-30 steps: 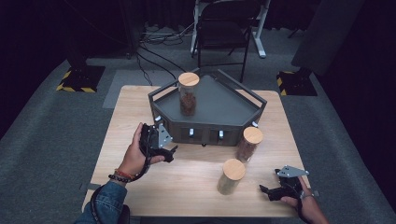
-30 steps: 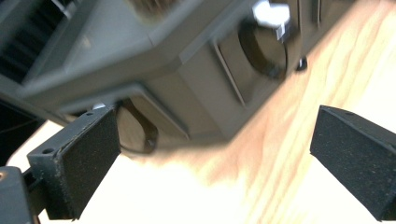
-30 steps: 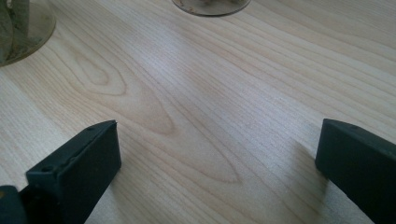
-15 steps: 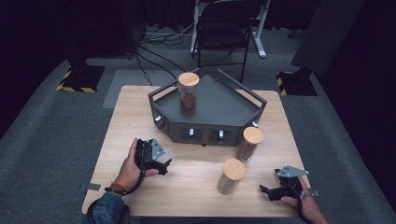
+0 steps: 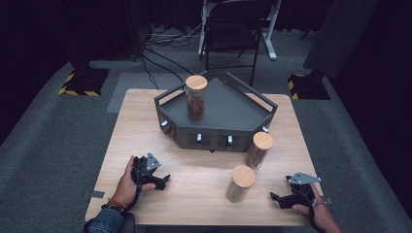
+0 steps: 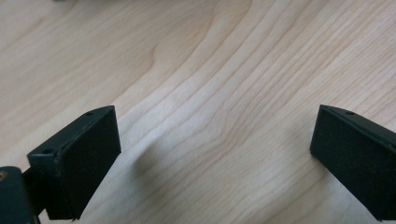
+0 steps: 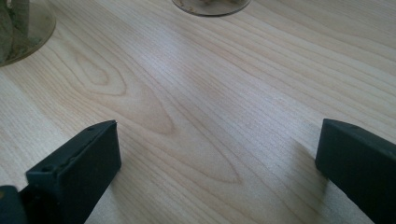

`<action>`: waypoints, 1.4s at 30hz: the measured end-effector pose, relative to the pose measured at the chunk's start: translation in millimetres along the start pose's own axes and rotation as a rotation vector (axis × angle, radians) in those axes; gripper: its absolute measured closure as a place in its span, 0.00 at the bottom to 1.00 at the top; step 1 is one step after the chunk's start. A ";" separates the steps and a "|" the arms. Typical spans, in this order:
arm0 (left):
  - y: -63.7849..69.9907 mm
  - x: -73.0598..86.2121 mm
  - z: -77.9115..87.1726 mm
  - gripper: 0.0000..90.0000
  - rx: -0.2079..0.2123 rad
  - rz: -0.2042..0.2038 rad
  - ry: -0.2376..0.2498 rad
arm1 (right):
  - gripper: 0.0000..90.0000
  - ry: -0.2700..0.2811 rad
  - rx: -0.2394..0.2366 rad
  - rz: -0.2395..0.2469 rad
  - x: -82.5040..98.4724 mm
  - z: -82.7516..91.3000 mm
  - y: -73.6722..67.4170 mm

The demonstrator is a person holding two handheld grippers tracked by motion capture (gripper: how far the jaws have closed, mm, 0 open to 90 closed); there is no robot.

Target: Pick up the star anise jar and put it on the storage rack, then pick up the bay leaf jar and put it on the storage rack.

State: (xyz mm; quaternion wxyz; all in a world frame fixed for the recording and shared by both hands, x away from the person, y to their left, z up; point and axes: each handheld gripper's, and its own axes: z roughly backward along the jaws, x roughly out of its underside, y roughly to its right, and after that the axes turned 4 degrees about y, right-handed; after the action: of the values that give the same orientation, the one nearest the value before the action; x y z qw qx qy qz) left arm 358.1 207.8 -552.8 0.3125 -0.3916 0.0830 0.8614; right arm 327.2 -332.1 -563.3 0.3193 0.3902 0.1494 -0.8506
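Note:
A dark five-sided tray (image 5: 233,109) stands at the back of the wooden table (image 5: 194,160). One cork-lidded glass jar (image 5: 196,97) with brown contents stands upright on it. Two more lidded jars stand on the table in front: one (image 5: 258,149) by the tray's right corner, one (image 5: 240,183) nearer me. My left gripper (image 5: 163,180) rests low at the front left, held in a hand, its jaws wide apart over bare wood (image 6: 210,116). My right gripper (image 5: 276,199) lies at the front right, open, with the bases of the two jars (image 7: 212,4) (image 7: 21,32) ahead of it.
A folding chair (image 5: 231,34) and cables (image 5: 160,43) are on the grey carpet behind the table. Yellow-black striped bases (image 5: 80,80) (image 5: 306,85) sit on the floor at either side. Bare tabletop stretches between the two grippers.
My left gripper has drawn back from the tray's front toward the table's near left and dropped low. The right gripper and the jars have stayed put.

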 end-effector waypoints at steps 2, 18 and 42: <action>-4.8 4.6 -0.9 0.01 0.058 0.067 -0.001 | 0.00 0.000 0.000 0.000 0.0 0.0 0.0; -10.3 7.2 0.4 0.00 0.103 0.045 -0.005 | 0.00 0.000 0.000 0.000 0.0 0.0 0.0; -11.2 7.1 0.1 0.00 0.110 0.040 -0.005 | 0.03 -0.052 -0.031 0.065 -4.6 4.1 -8.1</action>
State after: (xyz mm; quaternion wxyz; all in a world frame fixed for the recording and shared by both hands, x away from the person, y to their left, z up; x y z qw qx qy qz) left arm 361.3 220.0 -556.7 0.3167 -0.3698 0.1372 0.8626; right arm 321.7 -326.1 -557.2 0.3567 0.3676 0.1416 -0.8471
